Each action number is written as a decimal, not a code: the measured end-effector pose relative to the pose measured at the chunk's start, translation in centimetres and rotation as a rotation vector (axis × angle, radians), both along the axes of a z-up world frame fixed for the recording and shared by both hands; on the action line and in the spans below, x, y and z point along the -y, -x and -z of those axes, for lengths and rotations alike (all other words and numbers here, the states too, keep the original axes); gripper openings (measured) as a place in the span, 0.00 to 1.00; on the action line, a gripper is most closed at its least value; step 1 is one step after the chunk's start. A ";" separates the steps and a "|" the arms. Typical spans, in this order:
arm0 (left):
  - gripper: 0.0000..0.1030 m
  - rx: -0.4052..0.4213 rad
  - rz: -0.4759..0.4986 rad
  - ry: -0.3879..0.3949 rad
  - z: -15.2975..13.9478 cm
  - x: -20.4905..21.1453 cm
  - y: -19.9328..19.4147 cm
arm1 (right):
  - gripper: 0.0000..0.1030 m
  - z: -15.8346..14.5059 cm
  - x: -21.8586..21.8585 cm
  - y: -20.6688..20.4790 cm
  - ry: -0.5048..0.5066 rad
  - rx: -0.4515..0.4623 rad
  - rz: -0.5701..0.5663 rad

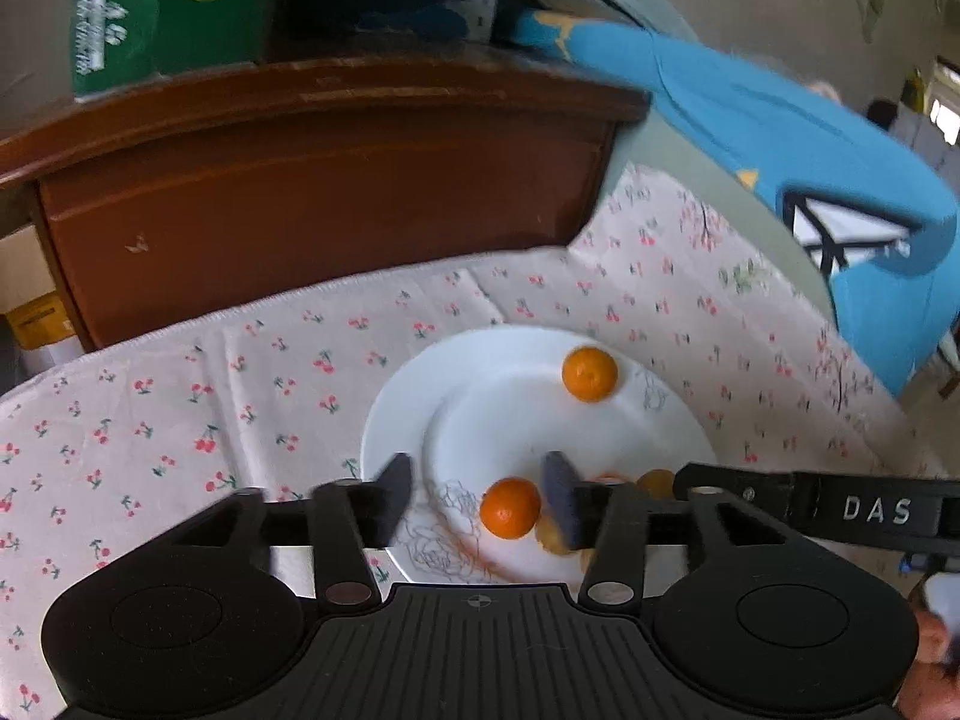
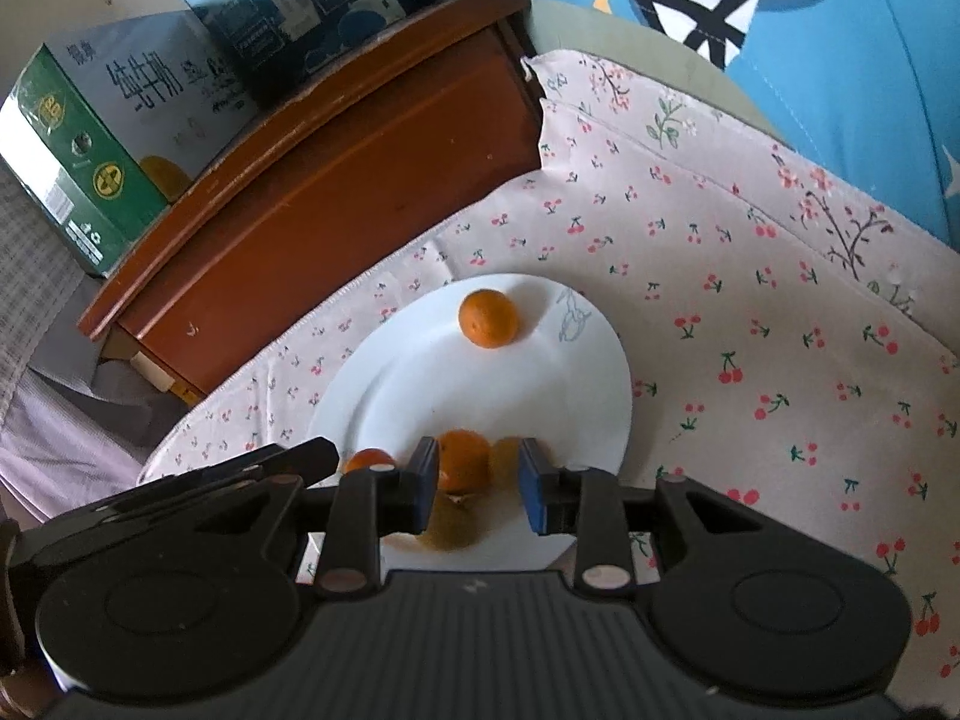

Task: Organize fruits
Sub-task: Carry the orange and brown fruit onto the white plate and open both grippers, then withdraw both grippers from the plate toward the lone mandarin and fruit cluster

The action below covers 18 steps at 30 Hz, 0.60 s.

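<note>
Left jaws: apart, nothing pressed between the pads. The left gripper (image 1: 480,495) hangs over the near edge of the white plate (image 1: 498,360).
Left view, near orange: an orange (image 1: 510,508) lies on the plate in the gap, close to the right pad, contact unclear.
Left view, far orange: a second orange (image 1: 590,373) sits at the plate's far right, well apart from the gripper.
Left view, other fruit: yellowish pieces (image 1: 555,537) behind the right pad, blurred.
Left view, surroundings: cherry-print cloth (image 1: 180,408) under the plate; wooden cabinet (image 1: 312,192) beyond it; green carton (image 1: 162,6) on top.
Right jaws: partly apart. In the right gripper (image 2: 478,483) an orange (image 2: 463,459) sits against the left pad; the right pad stands clear of it, so no grip.
Right view, plate: white plate (image 2: 480,378) on the cloth (image 2: 750,330), one orange (image 2: 488,318) at its far edge.
Right view, left side: a small orange (image 2: 367,459) just left of the fingers, beside the other gripper's black body.
</note>
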<state>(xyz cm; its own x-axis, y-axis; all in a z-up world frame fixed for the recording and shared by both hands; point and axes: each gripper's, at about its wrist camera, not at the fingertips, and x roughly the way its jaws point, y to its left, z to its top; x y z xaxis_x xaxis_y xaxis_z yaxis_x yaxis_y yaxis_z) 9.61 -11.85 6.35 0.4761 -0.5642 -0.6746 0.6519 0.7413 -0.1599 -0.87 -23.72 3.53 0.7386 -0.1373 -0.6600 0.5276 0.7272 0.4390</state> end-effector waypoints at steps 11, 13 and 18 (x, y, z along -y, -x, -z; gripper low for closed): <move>0.88 0.013 -0.075 -0.026 -2.3 -2.7 -0.2 | 0.31 -0.6 -0.8 -0.1 0.021 0.020 -0.060; 0.88 0.004 -0.084 -0.039 -2.1 -3.1 -0.2 | 0.31 -0.6 -1.1 0.0 0.024 0.016 -0.075; 0.89 -0.013 -0.098 -0.073 -2.0 -4.1 -0.2 | 0.31 -0.6 -2.0 0.2 0.041 0.011 -0.115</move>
<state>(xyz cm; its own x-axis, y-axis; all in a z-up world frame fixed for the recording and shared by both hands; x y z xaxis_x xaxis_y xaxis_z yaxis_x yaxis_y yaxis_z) 9.80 -7.73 8.40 0.5174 -0.4645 -0.7187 0.5738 0.8114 -0.1113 -1.04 -21.76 4.13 0.7578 -0.0781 -0.6477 0.4354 0.7999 0.4130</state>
